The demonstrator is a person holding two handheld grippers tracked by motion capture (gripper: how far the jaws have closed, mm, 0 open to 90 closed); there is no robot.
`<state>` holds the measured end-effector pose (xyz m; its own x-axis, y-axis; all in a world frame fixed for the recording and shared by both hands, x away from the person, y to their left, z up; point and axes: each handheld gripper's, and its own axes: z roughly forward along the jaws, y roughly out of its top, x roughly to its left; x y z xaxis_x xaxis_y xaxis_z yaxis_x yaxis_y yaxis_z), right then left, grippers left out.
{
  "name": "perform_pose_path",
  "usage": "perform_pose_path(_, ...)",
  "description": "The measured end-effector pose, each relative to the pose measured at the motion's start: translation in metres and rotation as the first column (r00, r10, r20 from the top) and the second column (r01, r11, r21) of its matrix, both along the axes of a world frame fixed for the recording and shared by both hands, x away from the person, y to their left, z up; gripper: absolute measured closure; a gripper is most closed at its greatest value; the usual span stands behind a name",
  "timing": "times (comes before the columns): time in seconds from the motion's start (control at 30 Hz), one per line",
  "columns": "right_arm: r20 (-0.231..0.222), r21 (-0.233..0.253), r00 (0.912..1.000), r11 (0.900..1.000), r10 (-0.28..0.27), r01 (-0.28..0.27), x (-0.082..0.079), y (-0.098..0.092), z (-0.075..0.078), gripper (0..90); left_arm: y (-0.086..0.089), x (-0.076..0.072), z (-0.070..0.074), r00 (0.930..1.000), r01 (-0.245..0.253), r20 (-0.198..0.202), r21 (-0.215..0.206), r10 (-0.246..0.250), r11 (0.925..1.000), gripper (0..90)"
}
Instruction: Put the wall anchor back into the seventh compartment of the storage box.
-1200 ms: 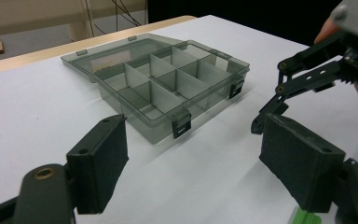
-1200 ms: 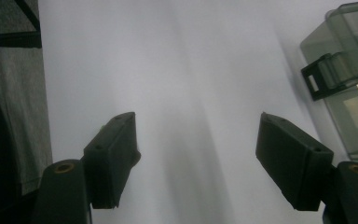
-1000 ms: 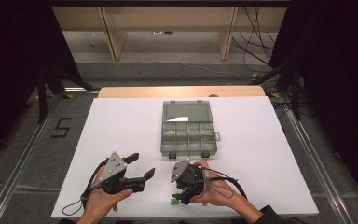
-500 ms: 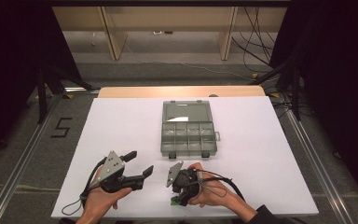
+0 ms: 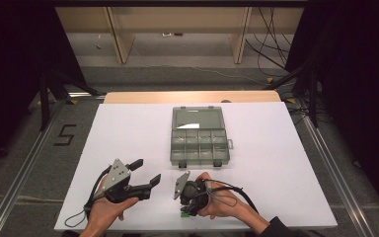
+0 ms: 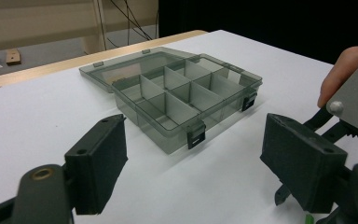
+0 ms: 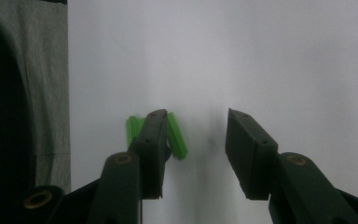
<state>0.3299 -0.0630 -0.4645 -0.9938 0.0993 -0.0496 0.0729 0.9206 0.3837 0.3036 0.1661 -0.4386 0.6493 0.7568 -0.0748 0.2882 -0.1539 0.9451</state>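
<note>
Where the high view looks down on the white worktop (image 5: 286,163), an open compartment box (image 5: 199,139) sits near the middle, its clear lid folded back on the far side. Nearer the person than the box, the left gripper (image 5: 145,174) is held in the left hand with its jaws spread wide and nothing between them. Just right of it, also on the near side of the box, the right gripper (image 5: 185,210) points down at the worktop, and a small green piece (image 5: 183,215) shows at its tip, well apart from the box.

In the left gripper view, the box (image 6: 177,93) lies ahead between the two parted jaws, its compartments divided by grey walls.

In the right gripper view, the jaws stand apart and grasp nothing; the green piece (image 7: 177,135) lies on the worktop against the left jaw, partly hidden behind it.
</note>
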Motion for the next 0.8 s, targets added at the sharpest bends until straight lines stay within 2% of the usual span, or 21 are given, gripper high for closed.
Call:
perform_pose_path(0.27,-0.045,0.001,0.9988,1.0,0.021,-0.021,0.002,0.003,-0.001,71.7,0.0,0.0,0.0,0.9997,-0.018,-0.015,-0.015,0.018,0.9997,21.6)
perform_pose_path(0.3,-0.051,-0.002,0.9987,1.0,0.006,-0.006,0.001,0.003,0.0,72.2,0.0,0.0,0.0,0.9997,-0.019,-0.015,-0.012,0.019,0.9997,21.7)
perform_pose_path(0.37,-0.056,-0.01,0.9984,1.0,0.013,-0.013,0.002,0.004,0.0,74.6,0.001,0.001,0.0,1.0,-0.005,-0.004,0.008,0.005,1.0,21.6)
perform_pose_path(0.57,-0.077,-0.041,0.997,0.999,0.014,-0.017,0.002,0.008,0.001,79.6,0.001,0.001,0.0,0.9999,-0.011,-0.007,0.004,0.012,0.9999,21.7)
perform_pose_path(0.67,-0.094,-0.051,0.9956,0.999,-0.004,-0.001,0.002,0.009,0.001,82.1,0.001,0.001,-0.001,0.9999,-0.014,-0.007,-0.003,0.014,0.9999,21.7)
perform_pose_path(0.7,-0.096,-0.053,0.9954,0.999,-0.002,-0.003,0.002,0.009,0.002,83.2,0.001,0.002,-0.001,1.0,-0.004,-0.004,-0.002,0.004,1.0,21.7)
perform_pose_path(0.8,-0.091,-0.061,0.9959,0.998,0.008,-0.013,0.003,0.011,0.002,84.4,0.002,0.001,0.0,0.9998,-0.017,-0.006,-0.003,0.017,0.9998,21.8)
